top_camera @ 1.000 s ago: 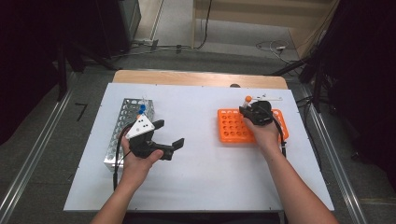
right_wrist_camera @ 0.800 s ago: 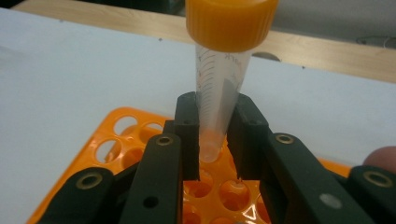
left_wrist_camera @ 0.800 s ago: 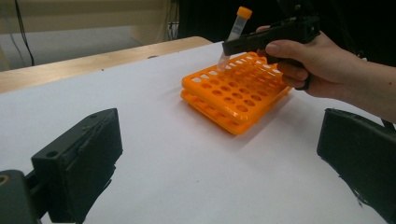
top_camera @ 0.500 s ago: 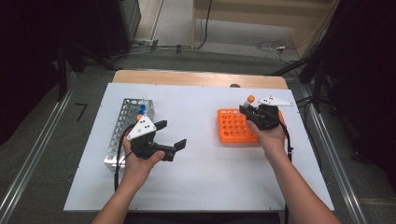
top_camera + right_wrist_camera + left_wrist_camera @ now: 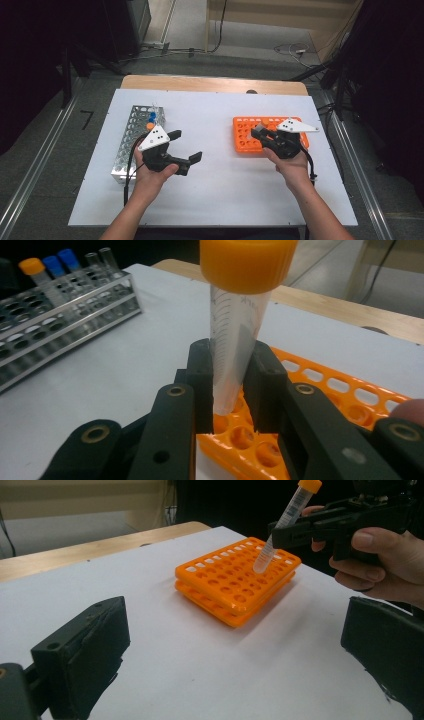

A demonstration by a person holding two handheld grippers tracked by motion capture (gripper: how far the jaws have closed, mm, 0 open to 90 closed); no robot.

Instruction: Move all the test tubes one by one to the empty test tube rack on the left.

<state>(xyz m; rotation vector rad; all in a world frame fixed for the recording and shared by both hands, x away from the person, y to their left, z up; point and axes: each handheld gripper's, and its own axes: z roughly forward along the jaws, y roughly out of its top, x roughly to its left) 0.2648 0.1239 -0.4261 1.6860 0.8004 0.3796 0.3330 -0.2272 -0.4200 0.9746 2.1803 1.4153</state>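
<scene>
A clear tube with an orange cap (image 5: pixel 235 335) stands upright between the jaws of my right gripper (image 5: pixel 232 385), which is shut on it. The tube's tip hangs just above the holes of the orange rack (image 5: pixel 325 382). From the left gripper view, the tube (image 5: pixel 284 526) tilts over the orange rack (image 5: pixel 227 587) near its far right corner, apart from it. In the high view, my right gripper (image 5: pixel 260 133) is over the orange rack (image 5: pixel 245 136). My left gripper (image 5: pixel 185 146) is held open above the white board, beside the metal rack (image 5: pixel 131 142), with nothing between its jaws.
The metal rack (image 5: pixel 55 310) holds tubes with orange and blue caps at its far end. A wide stretch of white board (image 5: pixel 225 180) lies between the two racks. A wooden table edge (image 5: pixel 210 84) runs along the back.
My right hand has carried the tube toward the person, from the rack's far edge to over its holes. The left gripper has stayed where it was.
</scene>
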